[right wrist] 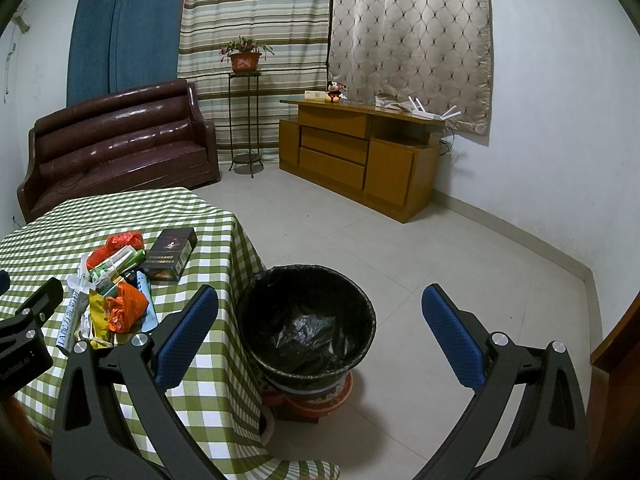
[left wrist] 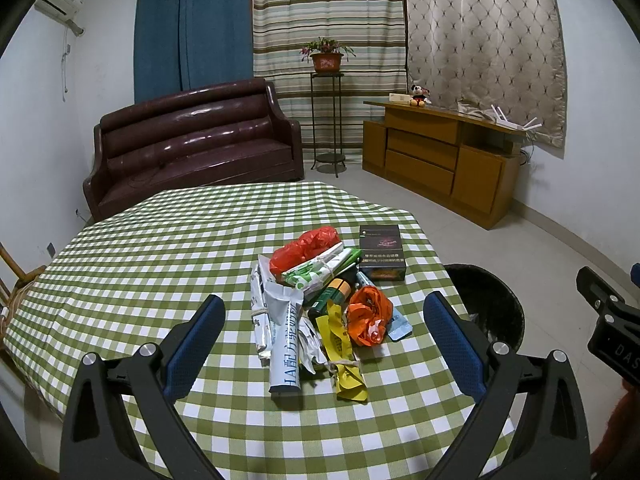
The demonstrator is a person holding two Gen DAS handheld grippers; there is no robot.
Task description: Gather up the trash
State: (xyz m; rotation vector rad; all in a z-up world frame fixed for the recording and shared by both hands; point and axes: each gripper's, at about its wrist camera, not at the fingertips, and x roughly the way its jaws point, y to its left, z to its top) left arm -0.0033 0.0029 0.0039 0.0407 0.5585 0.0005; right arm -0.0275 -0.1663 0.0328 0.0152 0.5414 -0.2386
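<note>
A heap of trash (left wrist: 320,300) lies on the green checked tablecloth (left wrist: 160,248): red and orange plastic bags, white and yellow wrappers, a green can. A black carton (left wrist: 382,254) lies at the heap's far right. My left gripper (left wrist: 324,320) hovers wide open just short of the heap, holding nothing. In the right wrist view the same heap (right wrist: 112,300) sits at the left. There my right gripper (right wrist: 320,316) is open and empty above a bin lined with a black bag (right wrist: 306,320), which stands on the floor beside the table.
The bin (left wrist: 486,308) shows past the table's right edge. A brown sofa (left wrist: 192,140), a plant stand (left wrist: 328,120) and a wooden cabinet (left wrist: 440,160) line the far walls. Tiled floor (right wrist: 440,260) spreads to the right. The other gripper's body (left wrist: 612,320) shows at the right.
</note>
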